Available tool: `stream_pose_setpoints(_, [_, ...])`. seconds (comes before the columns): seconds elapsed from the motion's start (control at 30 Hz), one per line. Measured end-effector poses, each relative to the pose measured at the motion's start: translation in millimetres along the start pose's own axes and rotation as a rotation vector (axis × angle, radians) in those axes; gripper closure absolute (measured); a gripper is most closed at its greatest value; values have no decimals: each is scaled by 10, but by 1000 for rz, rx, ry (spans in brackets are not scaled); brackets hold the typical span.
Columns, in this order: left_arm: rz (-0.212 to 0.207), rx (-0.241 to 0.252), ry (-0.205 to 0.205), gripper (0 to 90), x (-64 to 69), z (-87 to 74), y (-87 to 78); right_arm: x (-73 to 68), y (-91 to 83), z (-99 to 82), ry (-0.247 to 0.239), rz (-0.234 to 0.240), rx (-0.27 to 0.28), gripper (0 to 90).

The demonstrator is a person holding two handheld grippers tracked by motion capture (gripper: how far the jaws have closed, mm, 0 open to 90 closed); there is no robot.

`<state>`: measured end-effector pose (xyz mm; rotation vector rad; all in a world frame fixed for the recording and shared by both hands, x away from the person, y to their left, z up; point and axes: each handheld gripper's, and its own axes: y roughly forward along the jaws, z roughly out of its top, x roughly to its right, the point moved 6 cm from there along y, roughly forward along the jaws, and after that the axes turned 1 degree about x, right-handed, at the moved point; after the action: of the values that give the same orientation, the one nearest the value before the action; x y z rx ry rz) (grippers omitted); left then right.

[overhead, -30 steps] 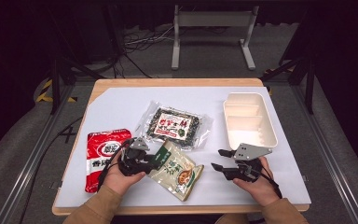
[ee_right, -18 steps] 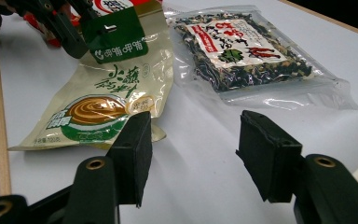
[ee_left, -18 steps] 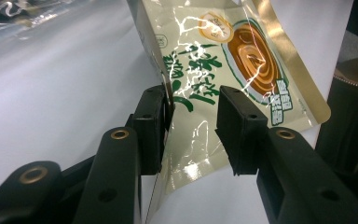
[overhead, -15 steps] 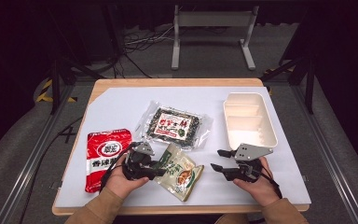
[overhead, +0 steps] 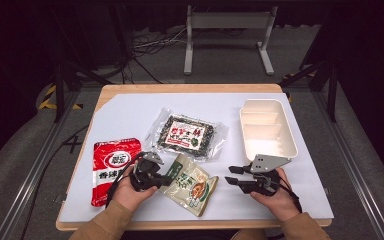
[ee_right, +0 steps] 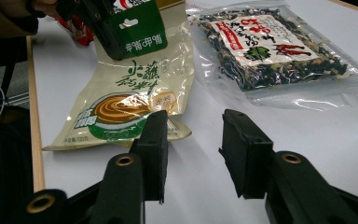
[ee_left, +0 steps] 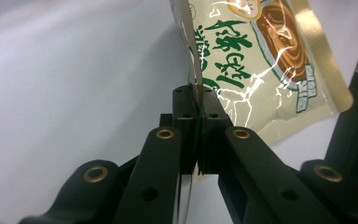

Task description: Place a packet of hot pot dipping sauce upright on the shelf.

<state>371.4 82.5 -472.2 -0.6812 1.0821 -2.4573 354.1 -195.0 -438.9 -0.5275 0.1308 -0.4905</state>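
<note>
The table (overhead: 130,112) carries four things, and the cream tray (overhead: 288,131) at its far right is the landmark here. Well left of the tray, by the table's left edge, lies the red pack (overhead: 111,167). Nearer the tray, toward the middle, lies the clear seaweed pack (overhead: 187,134). In front of the seaweed pack and left of the tray's near end lies the green pouch (overhead: 192,182), the thing in hand.

The change is at the left gripper (overhead: 156,176). Its jaws have just been closing, and in the left gripper view they now pinch the pouch's left edge (ee_left: 196,93) between the pads. Compared with a second ago, the pouch sits a little differently on the table, drawn slightly toward the person. So the grasp looks made, and the pouch, which seems to rest mostly on the table, is likely ready to be lifted toward the tray.

The right gripper (overhead: 234,175), just in front of the tray's near end, has also just been closing its jaws, but they stand partly apart with nothing between them. In the right gripper view they point at the pouch's near corner (ee_right: 168,130). It may be about to take that corner.
</note>
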Motion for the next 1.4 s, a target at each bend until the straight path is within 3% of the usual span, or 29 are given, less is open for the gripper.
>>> stream_pose_setpoints(0.17, [-44,35,19,887,58,39,-109,-22,27,20,-5,39,-6,584])
stream_pose_setpoints(0.33, [-49,51,54,889,135,76,-198,-42,31,59,-13,49,7,563])
stream_pose_setpoints(0.4, [-48,62,88,888,165,98,-237,-43,14,75,-13,48,18,558])
stream_pose_setpoints(0.57, [-31,92,145,889,224,150,-356,-37,-24,102,-8,44,37,554])
stream_pose_setpoints(1.07, [20,191,217,894,370,290,-774,-87,-63,192,-26,50,64,549])
stream_pose_setpoints(1.4, [46,186,268,895,453,345,-937,-130,-62,274,-46,61,66,550])
